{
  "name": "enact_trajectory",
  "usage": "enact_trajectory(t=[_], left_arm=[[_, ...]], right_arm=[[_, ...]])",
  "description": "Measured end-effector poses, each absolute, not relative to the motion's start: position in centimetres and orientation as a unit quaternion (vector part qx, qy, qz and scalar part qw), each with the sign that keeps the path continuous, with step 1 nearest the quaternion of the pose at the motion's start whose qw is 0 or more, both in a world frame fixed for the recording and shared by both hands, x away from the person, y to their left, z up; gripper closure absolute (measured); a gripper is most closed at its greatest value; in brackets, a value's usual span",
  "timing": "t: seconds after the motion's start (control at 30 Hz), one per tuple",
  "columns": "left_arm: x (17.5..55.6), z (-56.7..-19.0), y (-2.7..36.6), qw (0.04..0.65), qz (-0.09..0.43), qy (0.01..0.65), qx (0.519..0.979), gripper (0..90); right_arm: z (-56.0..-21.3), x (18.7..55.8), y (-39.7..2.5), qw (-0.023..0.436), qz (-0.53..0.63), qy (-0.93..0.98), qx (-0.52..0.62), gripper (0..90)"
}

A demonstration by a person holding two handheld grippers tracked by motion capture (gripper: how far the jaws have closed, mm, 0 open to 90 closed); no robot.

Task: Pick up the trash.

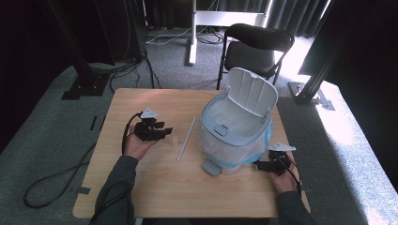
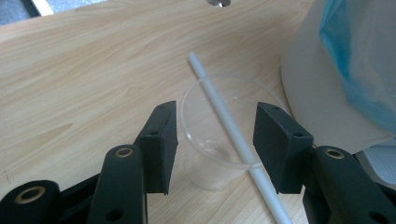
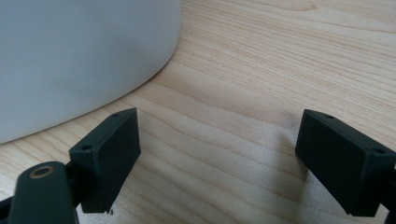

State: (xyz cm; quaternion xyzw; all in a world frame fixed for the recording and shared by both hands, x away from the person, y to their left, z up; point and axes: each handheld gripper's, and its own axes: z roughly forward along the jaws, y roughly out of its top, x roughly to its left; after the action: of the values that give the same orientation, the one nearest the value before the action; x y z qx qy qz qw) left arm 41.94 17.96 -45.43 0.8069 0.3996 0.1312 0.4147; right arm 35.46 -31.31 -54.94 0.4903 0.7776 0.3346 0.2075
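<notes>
Forearms in dark sleeves come in over the near edge of the desk (image 1: 187, 197), one gripper per hand. Left gripper (image 1: 157, 131) sits over the left half of the desk, roughly midway between near and far edges, jaws pointing toward the middle. Its jaws stand apart on either side of a clear plastic cup (image 2: 219, 140); pads look beside the cup wall, contact not clear, no squeeze visible. Cup is upright on the wood. White straw (image 2: 233, 135) lies flat on the desk behind the cup, seen through it, running from near-centre toward the far edge, left of the bin.

White pedal bin (image 1: 237, 133) stands on the right half of the desk, lid (image 1: 251, 91) tipped up and back, blue-edged liner bag (image 1: 265, 140) folded over the rim, pedal facing the near edge.

Right gripper (image 1: 263, 165) rests low by the right edge toward the near right corner, just beside the bin's base. Jaws wide apart, bare wood between them, holding nothing; the bin wall (image 3: 84, 60) curves just left of the left jaw.
</notes>
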Motion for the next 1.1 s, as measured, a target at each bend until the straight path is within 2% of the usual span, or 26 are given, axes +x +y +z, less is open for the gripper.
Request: enact_trajectory(t=[0.37, 0.63, 0.73, 1.03, 1.1], left_arm=[[42.1, -46.1, 18.5, 0.407, 0.114, 0.417, 0.805, 50.0], [41.4, -46.8, 19.2, 0.417, 0.099, 0.425, 0.797, 57.7], [41.0, -47.2, 19.4, 0.416, 0.094, 0.425, 0.798, 62.5], [38.5, -49.1, 19.6, 0.389, 0.097, 0.411, 0.819, 84.3], [38.3, -49.4, 19.7, 0.392, 0.091, 0.407, 0.820, 85.8]], right_arm=[[-54.9, 35.5, -31.3, 0.208, 0.335, 0.778, 0.490, 12.9], [-54.9, 35.5, -31.3, 0.208, 0.335, 0.778, 0.490, 12.9], [-54.9, 35.5, -31.3, 0.207, 0.335, 0.778, 0.490, 12.9], [-54.9, 35.5, -31.3, 0.207, 0.335, 0.778, 0.490, 12.9], [-54.9, 35.5, -31.3, 0.207, 0.335, 0.778, 0.490, 12.9]])
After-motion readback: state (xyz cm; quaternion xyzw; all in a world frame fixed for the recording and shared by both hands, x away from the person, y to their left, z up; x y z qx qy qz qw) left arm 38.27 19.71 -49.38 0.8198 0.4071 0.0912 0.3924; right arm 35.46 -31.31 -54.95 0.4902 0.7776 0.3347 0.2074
